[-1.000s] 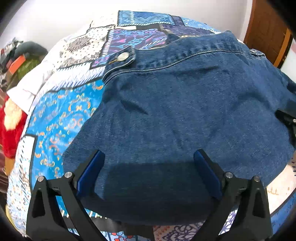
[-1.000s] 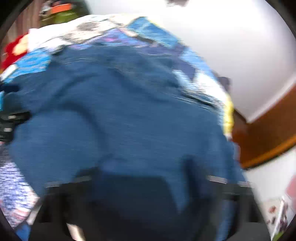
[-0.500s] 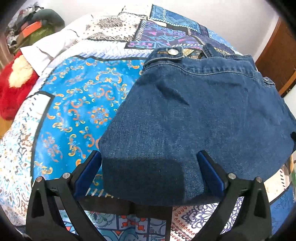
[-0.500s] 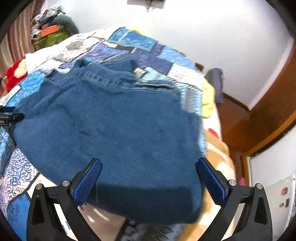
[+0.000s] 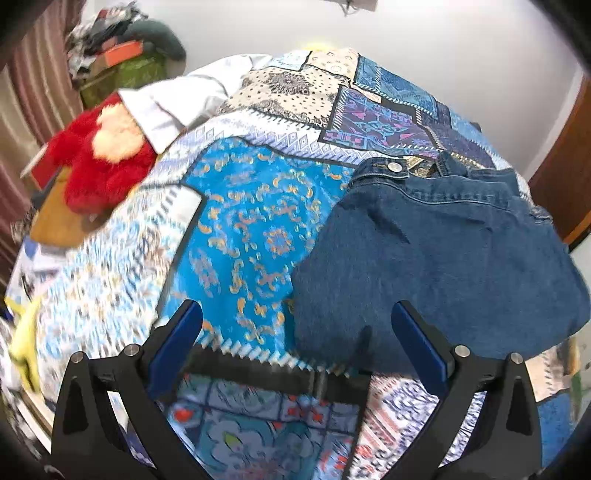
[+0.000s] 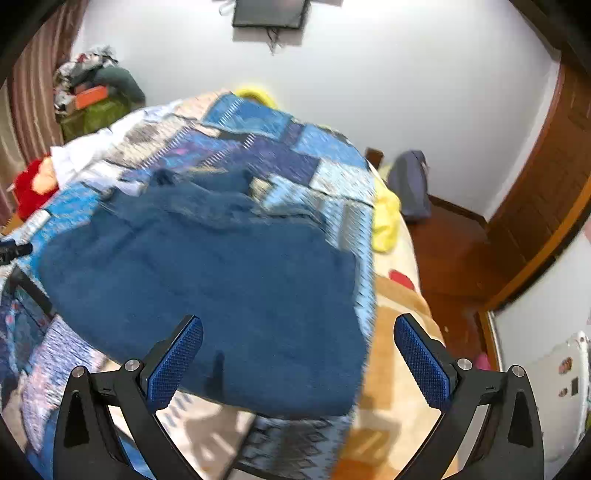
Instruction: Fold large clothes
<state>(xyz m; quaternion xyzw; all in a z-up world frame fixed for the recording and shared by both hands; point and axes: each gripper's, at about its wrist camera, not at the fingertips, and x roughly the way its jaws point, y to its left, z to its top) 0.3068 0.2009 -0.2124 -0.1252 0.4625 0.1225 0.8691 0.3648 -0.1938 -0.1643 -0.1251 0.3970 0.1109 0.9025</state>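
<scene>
Blue ribbed pads line both claws, and each claw stands with its fingers wide apart, gripping nothing; the left claw (image 5: 295, 343) hangs above the near part of the bed, its right finger over the near-left corner of the folded jeans (image 5: 436, 266), its left finger over the turquoise patch of the patchwork quilt (image 5: 255, 221); the right claw (image 6: 297, 354) hangs over the near edge of the same jeans (image 6: 207, 295), its left finger above the denim, its right finger above the beige blanket (image 6: 399, 354) beside it. The jeans lie folded in a compact dark-blue block on the quilt (image 6: 288, 155), toward the right side of the bed, waistband and metal button (image 5: 395, 167) at the far end. Farther out, a red plush toy (image 5: 99, 173) rests at the bed's left edge by a white cloth (image 5: 177, 107); a yellow cloth (image 6: 384, 221) hangs at the bed's right edge; a grey bag (image 6: 410, 184) sits on the floor against the white wall; a dark screen (image 6: 269, 13) is mounted high on that wall; a heap of clothes (image 6: 92, 85) fills the far left corner. The right wrist view is blurred.
</scene>
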